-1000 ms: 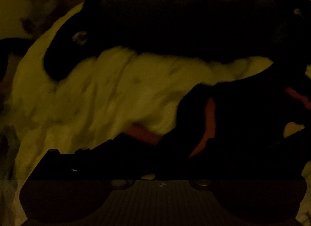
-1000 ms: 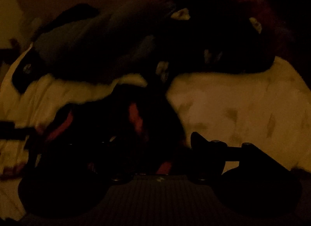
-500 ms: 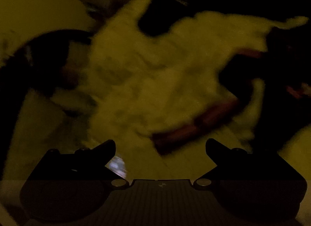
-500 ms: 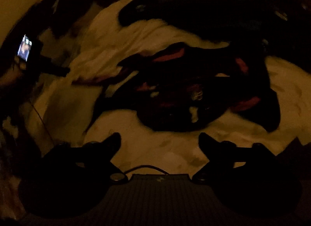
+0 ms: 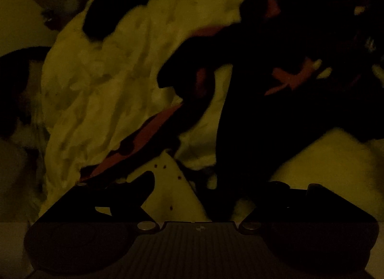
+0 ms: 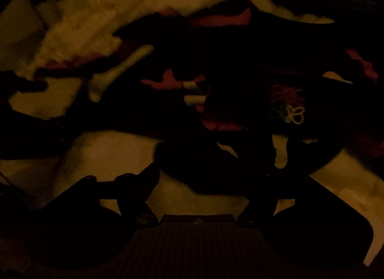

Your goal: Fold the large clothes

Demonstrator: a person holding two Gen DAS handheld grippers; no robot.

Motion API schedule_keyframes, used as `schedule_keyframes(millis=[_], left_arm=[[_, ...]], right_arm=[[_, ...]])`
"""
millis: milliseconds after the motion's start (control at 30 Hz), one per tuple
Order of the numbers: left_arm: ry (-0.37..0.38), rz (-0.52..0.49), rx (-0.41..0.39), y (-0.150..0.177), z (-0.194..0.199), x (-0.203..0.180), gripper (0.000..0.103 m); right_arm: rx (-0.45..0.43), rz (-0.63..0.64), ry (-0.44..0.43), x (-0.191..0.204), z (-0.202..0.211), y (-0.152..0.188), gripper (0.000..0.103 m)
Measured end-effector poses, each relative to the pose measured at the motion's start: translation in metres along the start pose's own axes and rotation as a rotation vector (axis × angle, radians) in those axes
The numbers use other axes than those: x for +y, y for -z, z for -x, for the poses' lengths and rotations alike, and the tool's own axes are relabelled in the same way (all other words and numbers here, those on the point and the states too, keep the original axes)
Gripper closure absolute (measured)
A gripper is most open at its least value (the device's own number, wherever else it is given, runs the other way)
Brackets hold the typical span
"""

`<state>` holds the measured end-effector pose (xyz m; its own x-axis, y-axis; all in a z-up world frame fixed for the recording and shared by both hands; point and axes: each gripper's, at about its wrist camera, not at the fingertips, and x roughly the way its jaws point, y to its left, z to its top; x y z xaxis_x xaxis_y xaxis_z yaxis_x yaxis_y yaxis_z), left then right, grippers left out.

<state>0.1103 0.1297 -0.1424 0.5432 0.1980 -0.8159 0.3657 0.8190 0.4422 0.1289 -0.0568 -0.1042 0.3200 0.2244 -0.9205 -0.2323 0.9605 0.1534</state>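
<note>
Dark fabric with red lining, the large rumpled garment [image 6: 216, 111], lies spread across the pale quilted bed cover [image 5: 100, 92], crumpled and unaligned, so a hem must be found first. The right gripper [image 6: 201, 178] is closing over its near edge, nothing pinched yet. The left gripper [image 5: 206, 183] stands open and empty, above the red-edged flap. Bare cover toward the bed's left edge leaves room for spreading.

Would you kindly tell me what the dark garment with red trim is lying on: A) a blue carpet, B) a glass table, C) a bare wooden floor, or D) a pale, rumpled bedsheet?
D: the dark garment sprawls over a pale, rumpled bedsheet in both wrist views.
</note>
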Motion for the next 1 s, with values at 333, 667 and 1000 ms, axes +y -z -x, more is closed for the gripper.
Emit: schedule_keyframes(millis=[333,667,1000], left_arm=[[0.175,0.006,0.006,0.001,-0.003,0.013,0.070],[0.257,-0.100,-0.180,0.048,0.125,0.021,0.072],[0.341,-0.201,0.028,0.125,0.107,-0.050,0.071]], right_arm=[[-0.016,0.076,0.027,-0.024,0.028,0.031,0.096],[-0.165,0.062,-0.037,-0.087,0.210,0.076,0.097],[0.065,0.136,-0.043,-0.053,0.191,0.165,0.097]])
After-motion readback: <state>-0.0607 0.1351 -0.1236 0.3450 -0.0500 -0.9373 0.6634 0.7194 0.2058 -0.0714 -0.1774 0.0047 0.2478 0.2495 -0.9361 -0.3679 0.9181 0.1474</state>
